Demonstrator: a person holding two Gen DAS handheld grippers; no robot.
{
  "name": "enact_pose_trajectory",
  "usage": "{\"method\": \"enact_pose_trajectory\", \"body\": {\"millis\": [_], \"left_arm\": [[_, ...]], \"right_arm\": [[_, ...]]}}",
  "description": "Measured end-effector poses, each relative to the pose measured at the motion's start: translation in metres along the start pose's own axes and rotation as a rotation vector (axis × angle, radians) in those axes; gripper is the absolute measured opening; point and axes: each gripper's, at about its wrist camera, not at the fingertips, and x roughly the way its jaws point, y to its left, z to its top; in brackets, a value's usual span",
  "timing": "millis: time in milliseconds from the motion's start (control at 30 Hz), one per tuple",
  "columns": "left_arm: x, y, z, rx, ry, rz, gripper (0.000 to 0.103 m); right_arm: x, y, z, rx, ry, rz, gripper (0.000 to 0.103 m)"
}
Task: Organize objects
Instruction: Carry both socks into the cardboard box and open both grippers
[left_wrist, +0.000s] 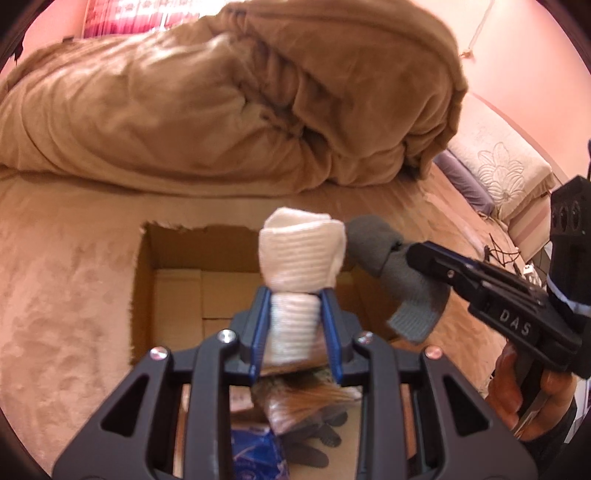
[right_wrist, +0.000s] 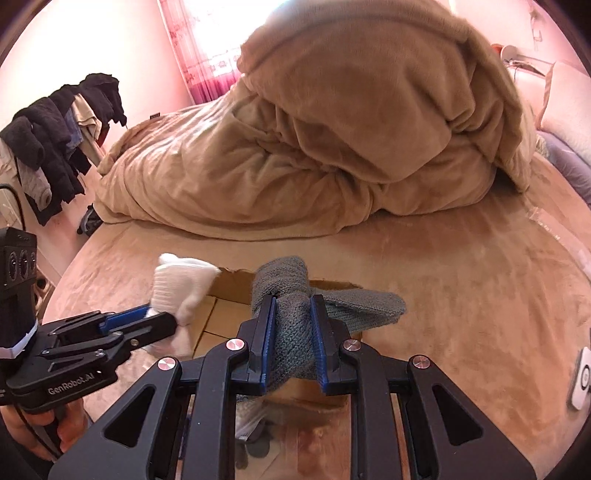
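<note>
My left gripper (left_wrist: 295, 295) is shut on a rolled white sock (left_wrist: 301, 251) and holds it above an open cardboard box (left_wrist: 147, 266) on the bed. My right gripper (right_wrist: 293, 302) is shut on a rolled grey knitted sock (right_wrist: 284, 284), held over the same box (right_wrist: 229, 288). In the left wrist view the right gripper (left_wrist: 413, 254) comes in from the right with the grey sock (left_wrist: 373, 251) touching or nearly touching the white one. In the right wrist view the left gripper (right_wrist: 162, 314) holds the white sock (right_wrist: 181, 284) at left.
The box holds a blue packet (left_wrist: 255, 454), grey gloves (left_wrist: 317, 435) and a brown bundle (left_wrist: 303, 402). A heaped tan duvet (left_wrist: 229, 96) lies behind on the tan bed. Pillows (left_wrist: 495, 166) are at right. Clothes on a rack (right_wrist: 55, 129) hang at left. A white device (right_wrist: 583, 380) lies at right.
</note>
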Motion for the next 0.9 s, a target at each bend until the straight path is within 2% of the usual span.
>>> {"method": "enact_pose_trajectory", "body": {"millis": [233,367,467,567,633,700,767,900], "left_arm": [[0.051,0.012,-0.008,-0.033,0.08,-0.004,0.028],[0.069,0.016,-0.011,-0.04,0.126,0.005,0.03],[0.074,0.016,-0.012,-0.049,0.128,0.008,0.031],[0.074,0.017,-0.011,-0.062,0.139,0.008,0.034],[0.07,0.016,-0.01,-0.065,0.139,0.015,0.036],[0.062,0.015,-0.01,-0.062,0.13,0.028,0.038],[0.05,0.015,-0.009,-0.063,0.116,0.034,0.042],[0.022,0.012,-0.009,-0.074,0.076,0.02,0.059]], "right_arm": [[0.041,-0.001,-0.014,-0.018,0.039,0.001,0.02],[0.063,-0.005,-0.023,-0.018,0.067,-0.014,0.02],[0.072,-0.008,-0.029,-0.016,0.085,-0.023,0.022],[0.074,-0.011,-0.032,-0.01,0.09,-0.03,0.028],[0.072,-0.012,-0.032,-0.011,0.082,-0.032,0.036],[0.068,-0.011,-0.03,-0.007,0.067,-0.035,0.051],[0.061,-0.012,-0.028,0.006,0.053,-0.035,0.06],[0.04,-0.009,-0.026,0.018,0.036,-0.039,0.061]]}}
